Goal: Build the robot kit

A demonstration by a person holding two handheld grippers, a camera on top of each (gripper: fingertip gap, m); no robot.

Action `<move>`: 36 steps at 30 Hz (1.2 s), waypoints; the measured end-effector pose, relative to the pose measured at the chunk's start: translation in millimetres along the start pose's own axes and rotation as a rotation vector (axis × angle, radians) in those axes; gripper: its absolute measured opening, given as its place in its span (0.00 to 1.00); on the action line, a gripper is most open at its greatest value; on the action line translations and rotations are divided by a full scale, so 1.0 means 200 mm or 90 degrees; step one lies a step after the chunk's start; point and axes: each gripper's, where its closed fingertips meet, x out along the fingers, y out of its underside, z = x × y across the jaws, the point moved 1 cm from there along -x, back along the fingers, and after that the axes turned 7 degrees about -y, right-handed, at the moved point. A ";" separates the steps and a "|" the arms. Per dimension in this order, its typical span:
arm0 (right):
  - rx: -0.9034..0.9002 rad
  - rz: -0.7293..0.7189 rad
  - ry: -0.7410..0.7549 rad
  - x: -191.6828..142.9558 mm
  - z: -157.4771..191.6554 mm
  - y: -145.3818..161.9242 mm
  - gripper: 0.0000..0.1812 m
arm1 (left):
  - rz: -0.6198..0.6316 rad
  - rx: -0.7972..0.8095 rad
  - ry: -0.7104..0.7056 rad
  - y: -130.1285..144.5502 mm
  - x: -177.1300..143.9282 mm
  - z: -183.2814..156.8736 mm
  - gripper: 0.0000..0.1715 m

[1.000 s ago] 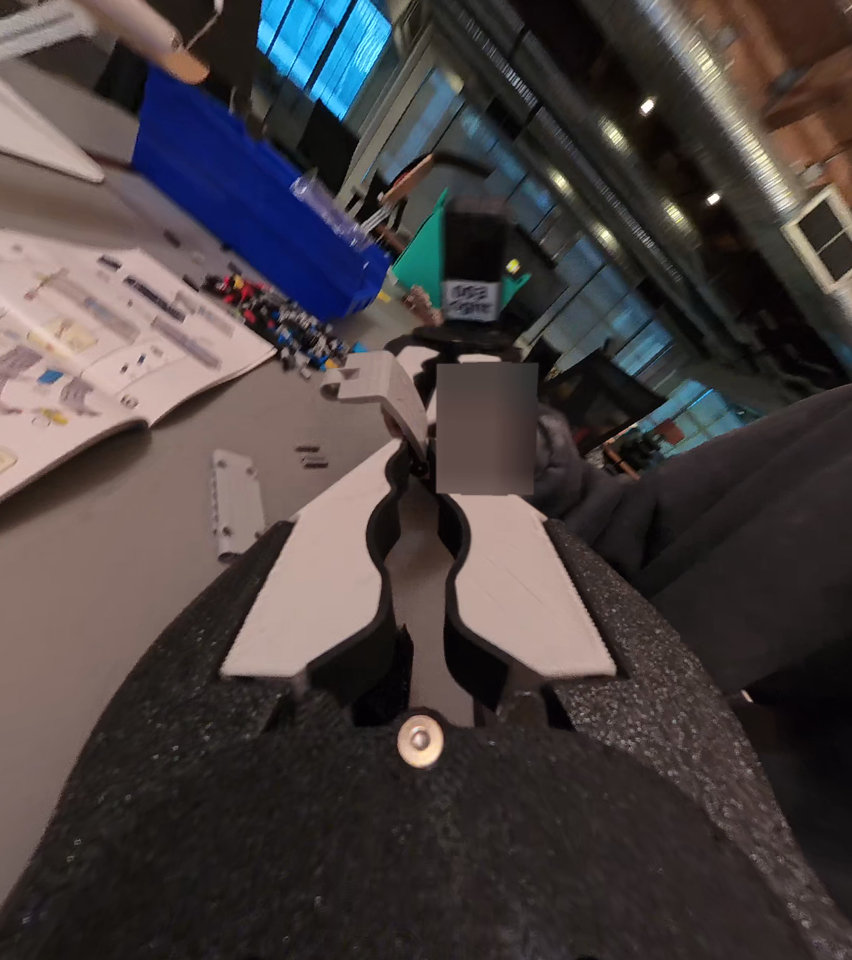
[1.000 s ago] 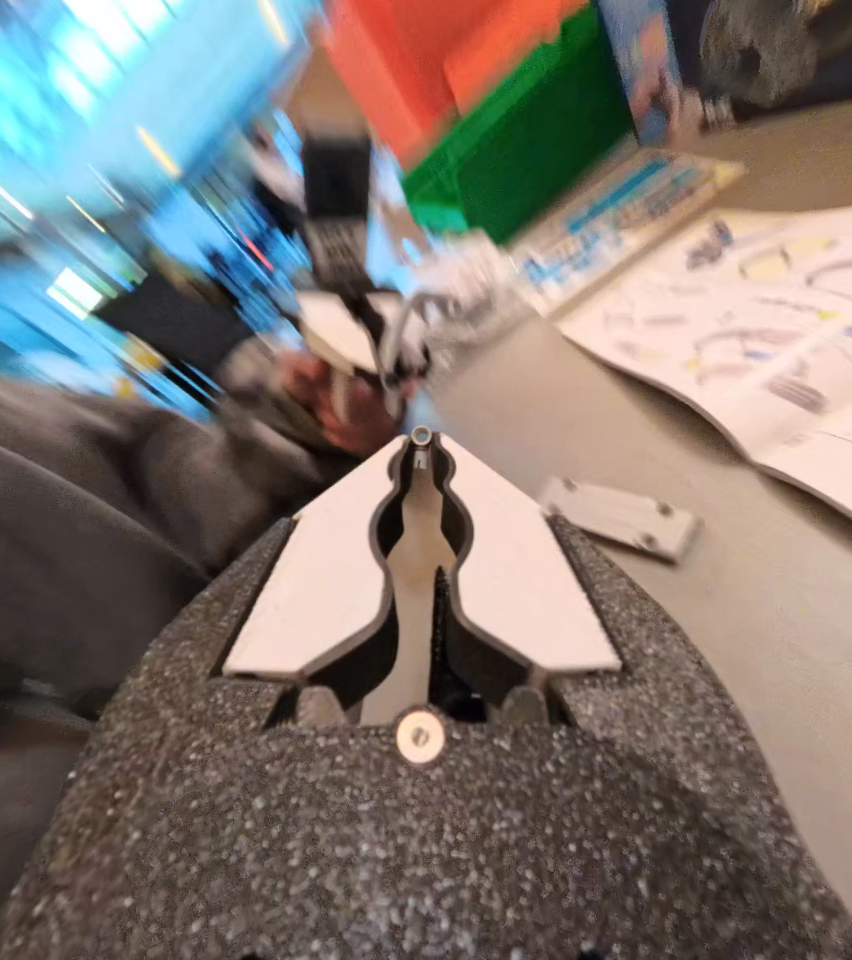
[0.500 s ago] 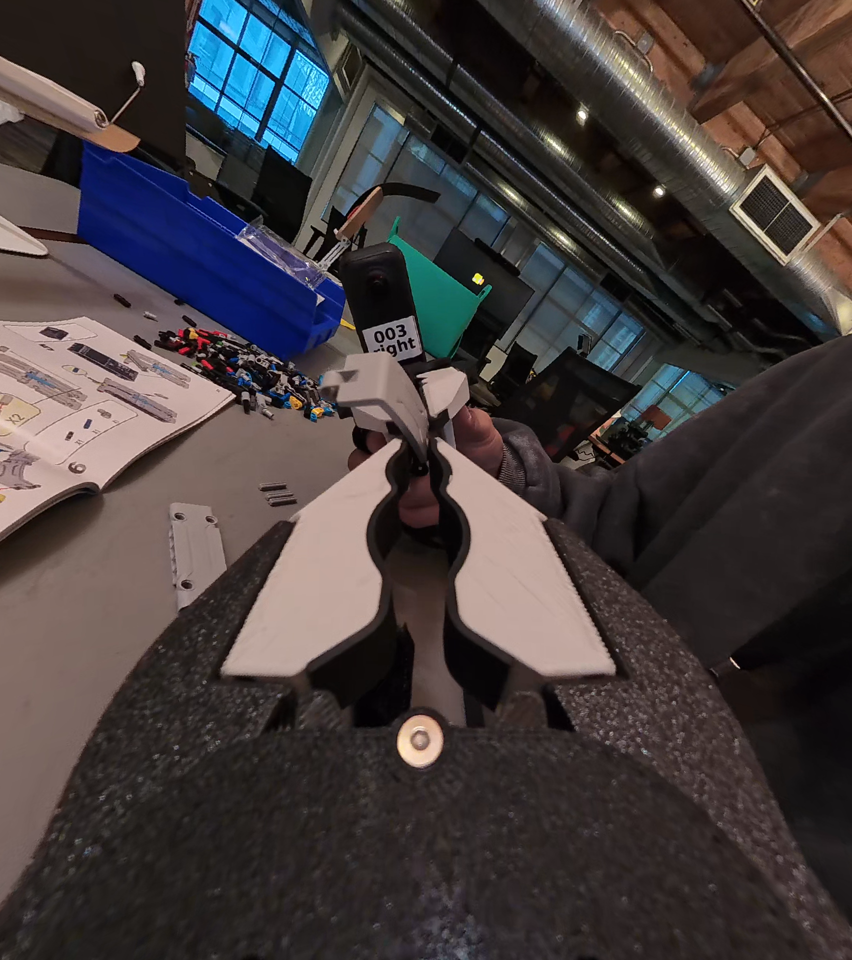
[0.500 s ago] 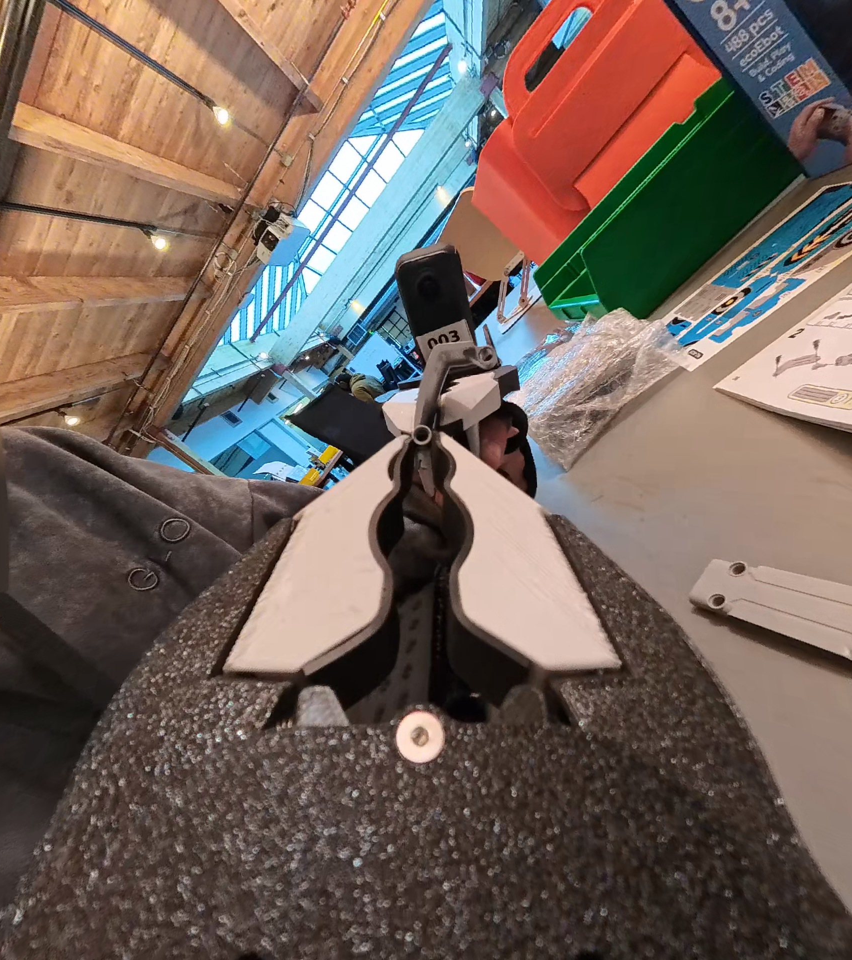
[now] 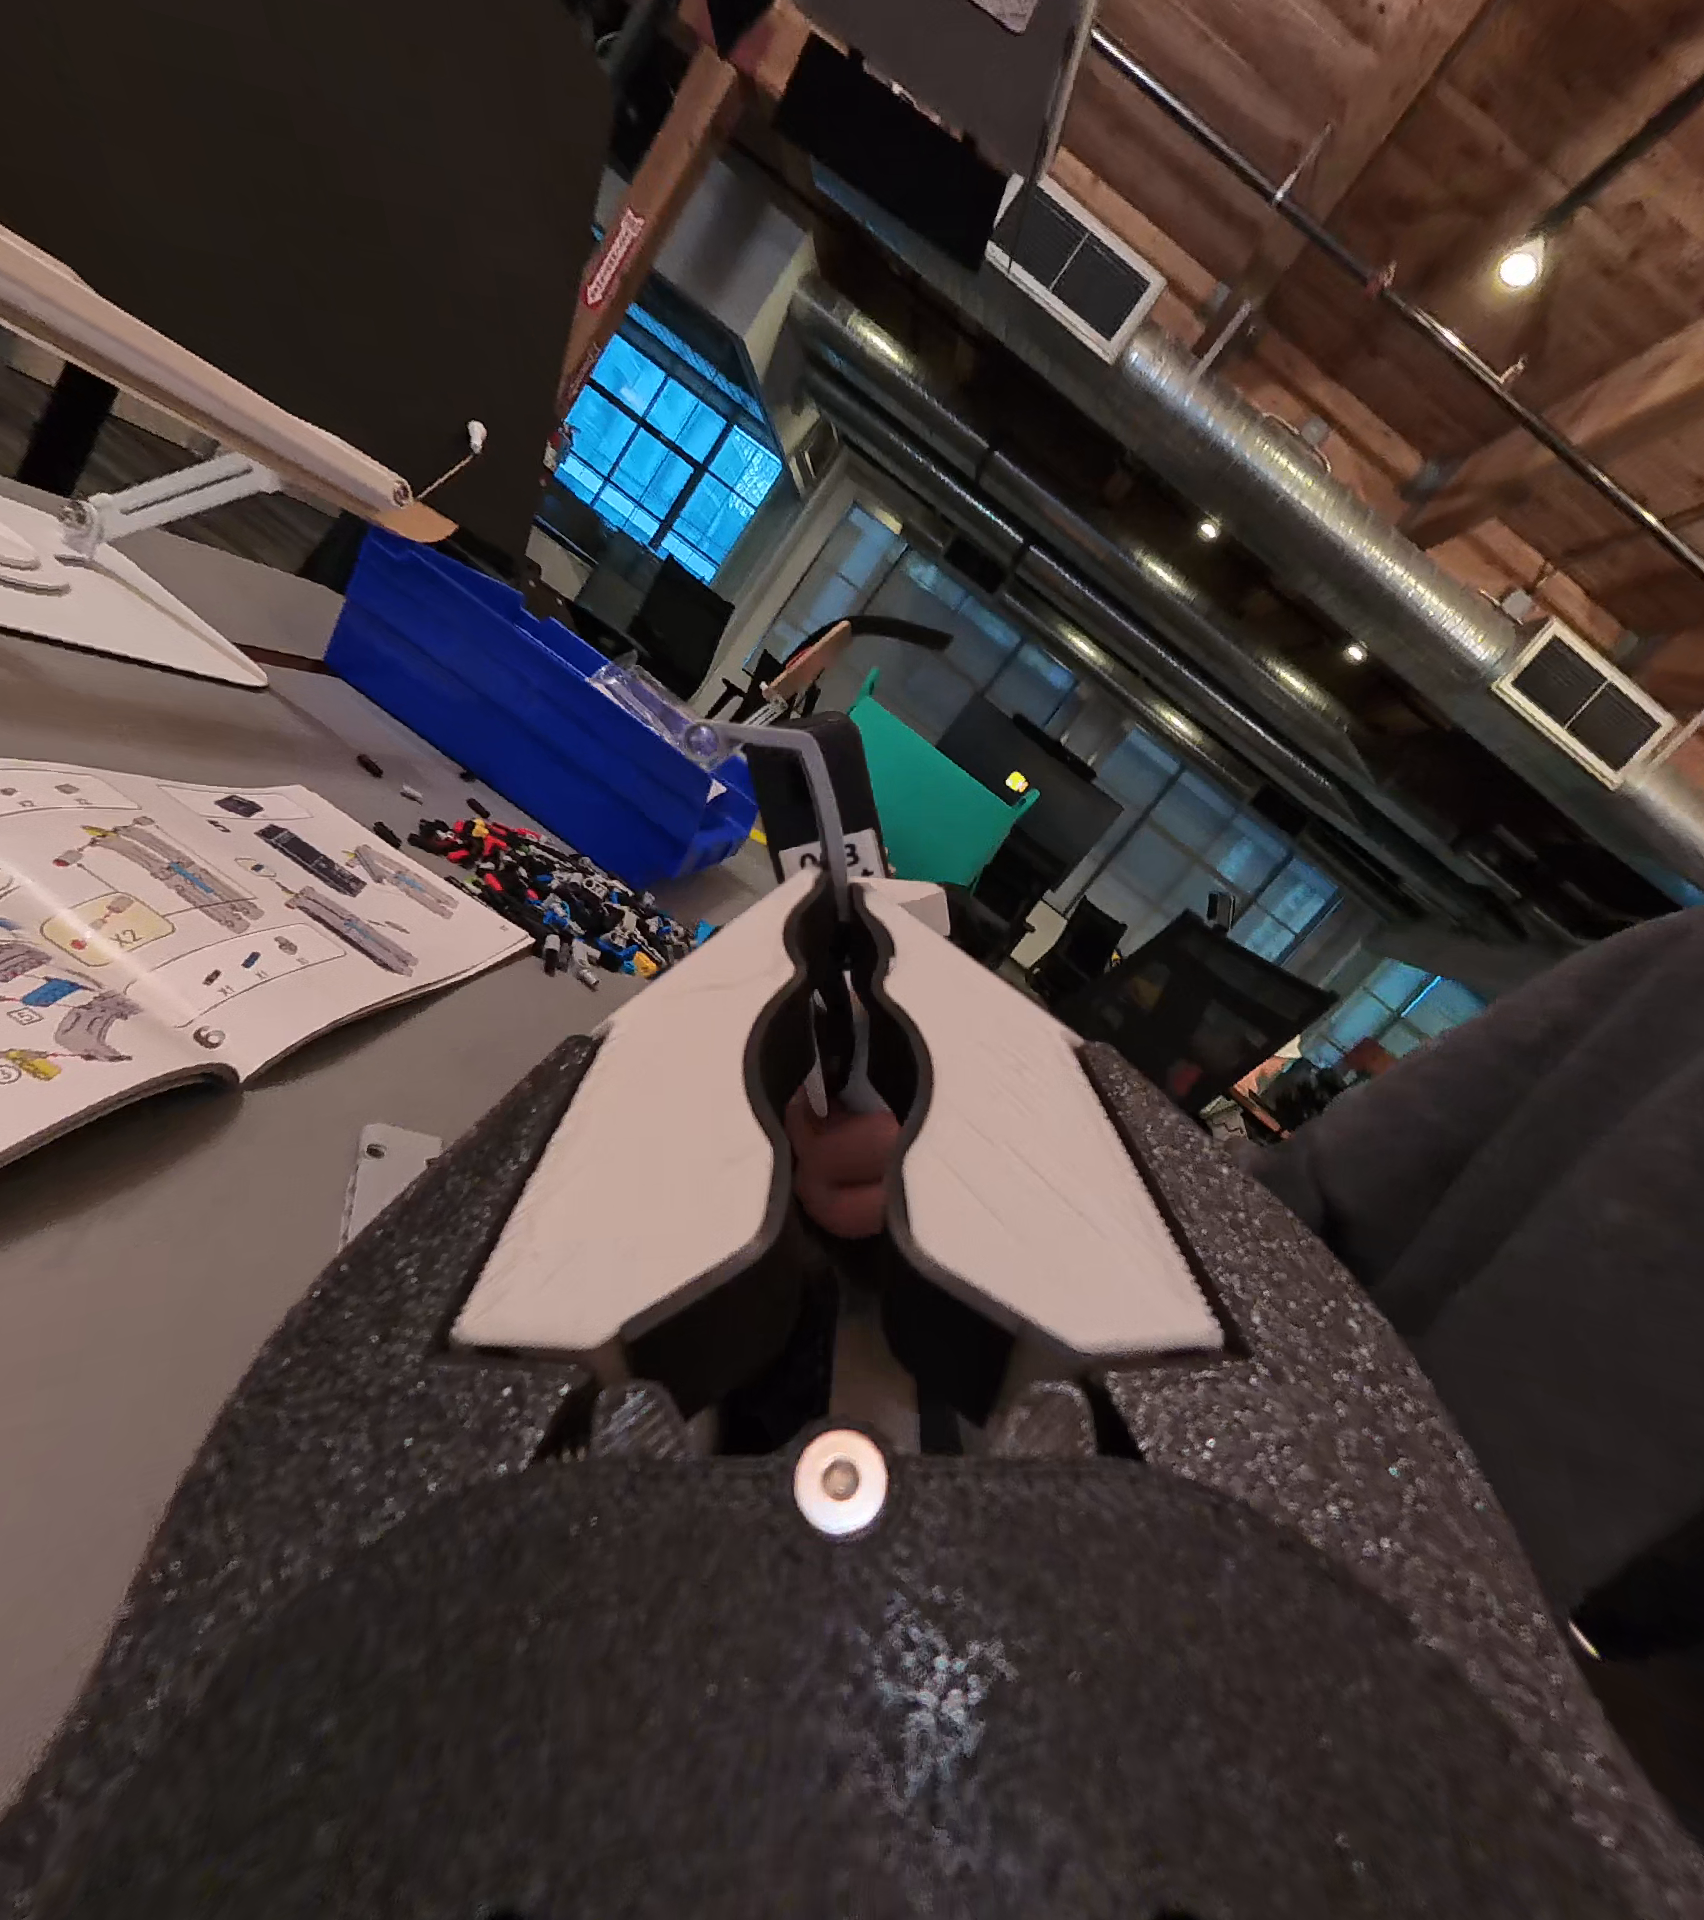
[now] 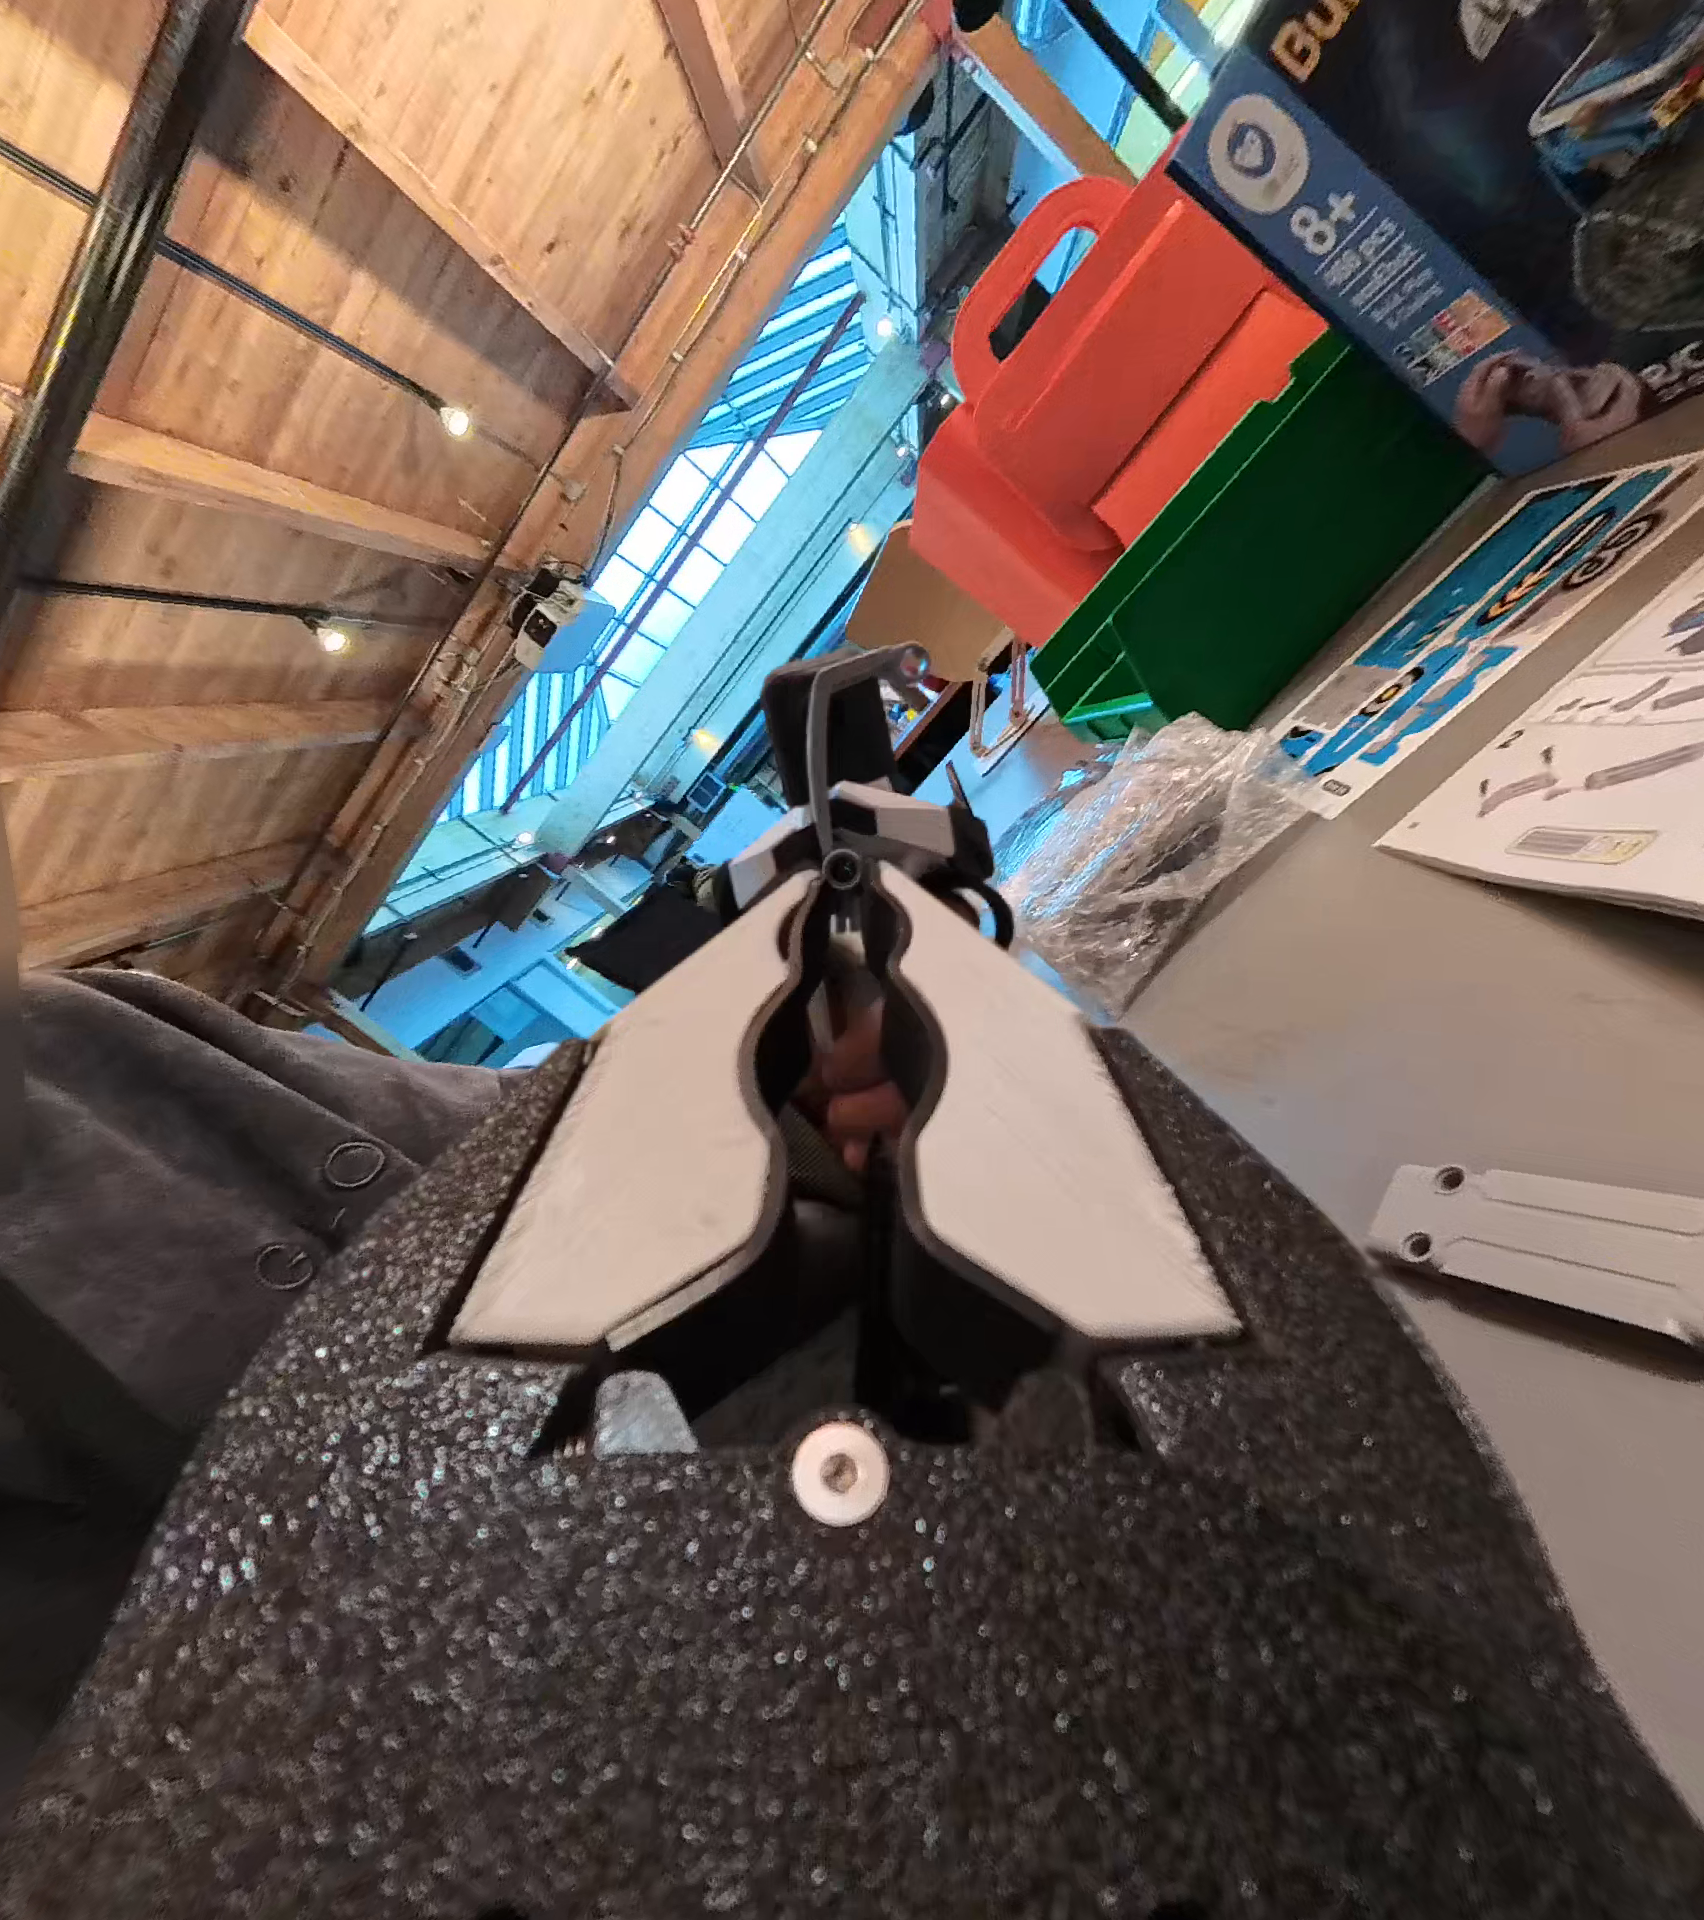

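Both tools face each other above the worktop [image 5: 152, 1299]: left tool [image 5: 835, 904] and right tool [image 6: 840, 883] each clenched on one bent grey part [image 5: 806, 790], its long arm rising upward between them.

The open instruction booklet [image 5: 131, 935] runs off the left edge; the pale grey plate [image 5: 386, 1169] lies mostly hidden behind the left tongs [image 5: 832, 904].
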 end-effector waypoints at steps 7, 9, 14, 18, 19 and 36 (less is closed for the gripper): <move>-0.003 -0.031 -0.052 0.01 0.06 -0.03 0.02 | -0.016 -0.074 0.068 -0.01 0.00 -0.04 0.00; 0.004 -0.014 -0.059 0.01 0.06 -0.02 0.02 | 0.001 -0.069 0.073 0.00 -0.01 -0.05 0.00; -0.008 0.000 -0.059 0.00 0.07 -0.01 0.02 | 0.027 -0.025 0.070 0.02 -0.01 -0.06 0.01; -0.002 0.001 -0.066 0.00 0.08 0.00 0.02 | 0.021 -0.015 0.074 0.01 -0.01 -0.07 0.00; -0.007 0.012 -0.062 0.00 0.08 0.01 0.02 | 0.013 -0.009 0.075 0.01 -0.01 -0.08 0.00; -0.044 -0.114 -0.068 0.04 0.11 -0.08 0.02 | -0.182 -0.137 0.088 -0.08 0.03 -0.10 0.00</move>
